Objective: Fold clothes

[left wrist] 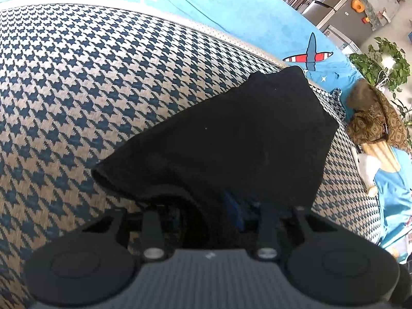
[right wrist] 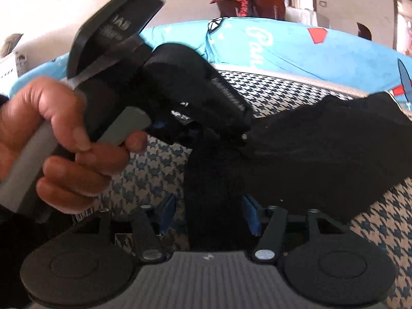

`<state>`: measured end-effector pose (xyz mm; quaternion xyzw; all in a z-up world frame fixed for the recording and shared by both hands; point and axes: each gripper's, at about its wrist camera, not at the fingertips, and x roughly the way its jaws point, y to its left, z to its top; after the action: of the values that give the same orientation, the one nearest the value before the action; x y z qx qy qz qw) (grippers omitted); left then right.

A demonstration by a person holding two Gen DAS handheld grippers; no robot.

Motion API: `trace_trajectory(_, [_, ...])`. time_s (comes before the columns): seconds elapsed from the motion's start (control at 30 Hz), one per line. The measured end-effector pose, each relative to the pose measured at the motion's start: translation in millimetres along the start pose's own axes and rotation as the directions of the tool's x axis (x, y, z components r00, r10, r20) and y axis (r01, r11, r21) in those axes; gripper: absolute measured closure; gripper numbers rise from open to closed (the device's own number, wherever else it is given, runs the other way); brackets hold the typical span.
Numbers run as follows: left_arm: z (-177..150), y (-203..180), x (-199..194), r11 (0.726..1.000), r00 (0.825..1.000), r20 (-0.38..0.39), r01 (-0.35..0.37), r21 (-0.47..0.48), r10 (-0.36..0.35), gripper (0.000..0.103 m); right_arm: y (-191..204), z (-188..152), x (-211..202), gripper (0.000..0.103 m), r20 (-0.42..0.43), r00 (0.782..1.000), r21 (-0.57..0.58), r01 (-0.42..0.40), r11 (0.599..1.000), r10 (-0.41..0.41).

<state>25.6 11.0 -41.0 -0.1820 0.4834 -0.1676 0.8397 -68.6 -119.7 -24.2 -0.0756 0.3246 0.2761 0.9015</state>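
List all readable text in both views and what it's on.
"Pan": white script on the blue blanket, cut off by a fold.
"IAS": raised letters, seemingly reversed, on the left tongs body near its top; uncertain.
Smaller line below it: too blurred.
Side strip lettering on the same body, above the black garment: too blurred.
White script on the blanket, left wrist view: cut off, unreadable.

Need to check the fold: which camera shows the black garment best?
Left wrist view: the black garment spreads across the houndstooth cover, edges visible. In the right wrist view the left gripper blocks part of it.
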Motion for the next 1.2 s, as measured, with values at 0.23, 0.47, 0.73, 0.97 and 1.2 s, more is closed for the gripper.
trace_trajectory(0.23, [2, 6, -2, 1.000, 1.000, -0.011, 0.008, -0.022, -0.008, 0.070, 6, -1, 16, 0.044, 0.000, 0.997, -0.065, 0.074, 0.995, -0.074])
trace_trajectory(0.47, [2, 14, -2, 0.997, 0.999, 0.030, 0.025, -0.068, -0.023, 0.046, -6, 3, 16, 0.090, 0.022, 0.992, -0.006, 0.125, 0.992, -0.125])
trace_trajectory(0.73, [7, 3, 5, 0.999, 0.998, 0.067, -0.014, -0.031, 0.016, 0.030, -27, 8, 8, 0.094, 0.037, 0.995, 0.107, 0.087, 0.990, -0.092])
trace_trajectory(0.97, [10, 10, 6, 0.998, 0.995, 0.087, -0.044, -0.054, 0.048, 0.073, -45, 13, 4, 0.094, 0.041, 0.998, 0.207, 0.047, 0.977, -0.057])
trace_trajectory(1.2, [3, 4, -7, 0.992, 0.977, 0.174, -0.125, -0.002, 0.123, 0.090, -28, 13, 5, 0.094, 0.032, 0.999, 0.164, 0.022, 0.986, -0.028])
